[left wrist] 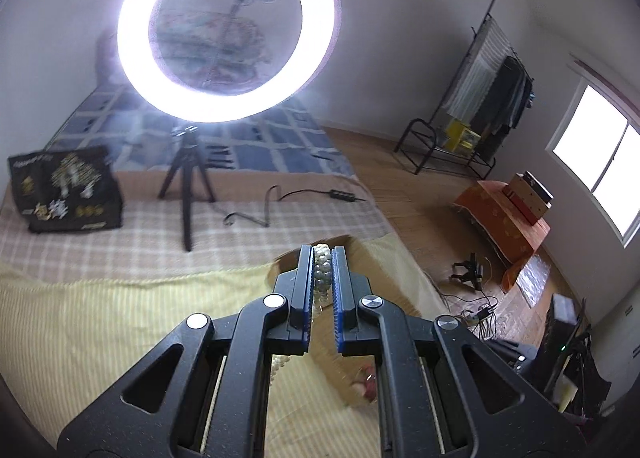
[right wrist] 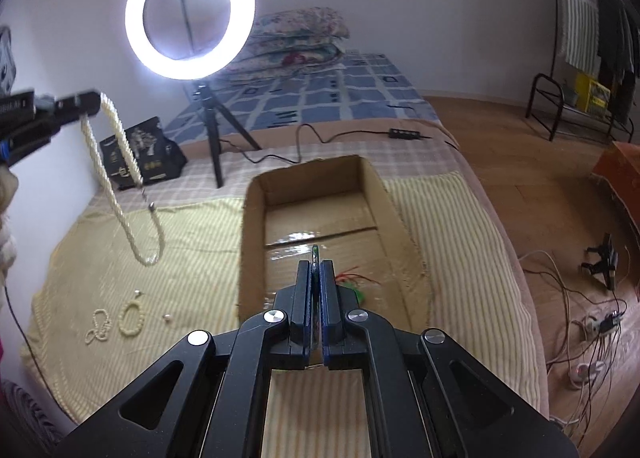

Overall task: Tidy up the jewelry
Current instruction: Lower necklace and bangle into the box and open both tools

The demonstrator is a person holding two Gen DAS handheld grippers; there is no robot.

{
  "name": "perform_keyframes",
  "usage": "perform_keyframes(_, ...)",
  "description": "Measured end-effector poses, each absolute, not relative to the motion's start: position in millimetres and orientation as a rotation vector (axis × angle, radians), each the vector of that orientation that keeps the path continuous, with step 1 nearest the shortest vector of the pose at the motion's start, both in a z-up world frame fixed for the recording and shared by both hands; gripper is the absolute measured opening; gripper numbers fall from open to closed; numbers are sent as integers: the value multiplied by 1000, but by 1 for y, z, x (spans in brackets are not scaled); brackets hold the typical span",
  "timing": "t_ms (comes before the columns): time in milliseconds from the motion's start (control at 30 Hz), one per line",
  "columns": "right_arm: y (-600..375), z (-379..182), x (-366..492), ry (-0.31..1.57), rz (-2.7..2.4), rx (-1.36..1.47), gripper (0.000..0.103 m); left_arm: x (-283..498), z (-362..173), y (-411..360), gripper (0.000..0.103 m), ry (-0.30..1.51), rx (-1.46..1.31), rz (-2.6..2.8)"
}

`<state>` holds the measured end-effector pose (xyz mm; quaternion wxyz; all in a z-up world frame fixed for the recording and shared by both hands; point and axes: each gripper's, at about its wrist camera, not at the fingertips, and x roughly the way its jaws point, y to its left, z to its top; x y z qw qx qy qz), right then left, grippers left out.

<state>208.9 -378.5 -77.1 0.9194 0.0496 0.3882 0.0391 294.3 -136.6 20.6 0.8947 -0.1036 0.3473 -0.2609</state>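
Left tool (left wrist: 322, 254) pinches a pearl necklace (right wrist: 120, 182); right tool (right wrist: 319, 266) pinches a thin green piece (right wrist: 315, 258) over the cardboard box (right wrist: 256, 226) (black bag's (right wrist: 140, 154) lettering unreadable).

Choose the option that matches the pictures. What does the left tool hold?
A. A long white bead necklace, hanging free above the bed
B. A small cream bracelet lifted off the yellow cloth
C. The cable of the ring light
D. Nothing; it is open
A: in the right wrist view the left tool is shut on the white bead necklace, whose loop dangles clear of the yellow striped cloth.
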Motion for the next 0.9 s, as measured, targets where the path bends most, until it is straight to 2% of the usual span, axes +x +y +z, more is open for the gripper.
perform_keyframes(200,-397,-86,216,814,45,133,2,315,24,-183,6,719,-180,-574)
perform_keyframes(467,-412,-102,224,852,26,167,2,350,-8,-231,6,781,-147,-570)
perform_keyframes(900,-419,-119,232,892,24,185,2,368,-61,-254,6,878,-94,-550)
